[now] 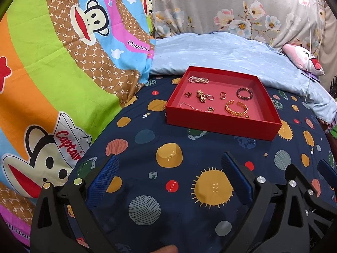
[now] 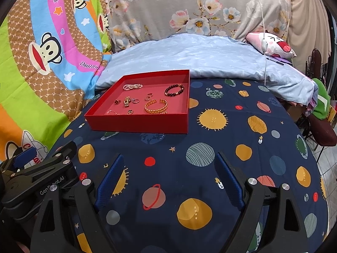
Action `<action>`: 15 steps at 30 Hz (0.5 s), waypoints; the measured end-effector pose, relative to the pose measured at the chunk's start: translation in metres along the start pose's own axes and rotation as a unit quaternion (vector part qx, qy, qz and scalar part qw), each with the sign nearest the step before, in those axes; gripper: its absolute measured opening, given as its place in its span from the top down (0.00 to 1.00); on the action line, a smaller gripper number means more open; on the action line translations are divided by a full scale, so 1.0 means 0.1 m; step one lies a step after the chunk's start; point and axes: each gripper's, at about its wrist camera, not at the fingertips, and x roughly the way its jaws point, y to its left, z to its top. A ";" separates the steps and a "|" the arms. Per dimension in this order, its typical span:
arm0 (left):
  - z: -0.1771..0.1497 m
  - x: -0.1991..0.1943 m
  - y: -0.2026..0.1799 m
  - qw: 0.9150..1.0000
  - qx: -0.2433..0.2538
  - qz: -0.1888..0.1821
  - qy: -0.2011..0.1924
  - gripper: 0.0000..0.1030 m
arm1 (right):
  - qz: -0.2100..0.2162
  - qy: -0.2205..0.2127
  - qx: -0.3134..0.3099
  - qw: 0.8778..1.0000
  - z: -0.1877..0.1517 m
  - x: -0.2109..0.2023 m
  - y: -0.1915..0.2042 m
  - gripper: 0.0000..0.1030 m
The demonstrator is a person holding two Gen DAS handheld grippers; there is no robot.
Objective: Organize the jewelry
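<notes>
Right wrist: right gripper (image 2: pixel 169 182) spread, empty; "MOON" planet on navy printed bedsheet (image 2: pixel 210 147) between fingers; left gripper (image 1: pixel 168 181) likewise, "GenRobot.AI".

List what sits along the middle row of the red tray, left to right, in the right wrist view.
Inside the red tray: red clover charm → gold watch → silver ring → small ring pair → dark beaded bracelet, which sits slightly farther back.
</notes>
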 end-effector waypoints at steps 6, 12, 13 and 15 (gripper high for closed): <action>-0.02 0.00 0.00 1.000 -0.002 0.023 0.002 0.06 | 0.001 0.000 -0.006 1.000 -0.03 0.00 0.03 0.17; -0.04 0.03 0.02 1.000 -0.008 0.021 0.011 0.06 | 0.002 0.000 -0.008 1.000 -0.04 -0.01 0.04 0.17; -0.05 0.03 0.02 1.000 -0.008 0.021 0.011 0.06 | 0.002 0.000 -0.008 1.000 -0.04 -0.01 0.04 0.17; -0.04 0.04 0.01 1.000 -0.009 0.017 0.011 0.06 | 0.001 0.000 -0.006 1.000 -0.05 -0.01 0.03 0.17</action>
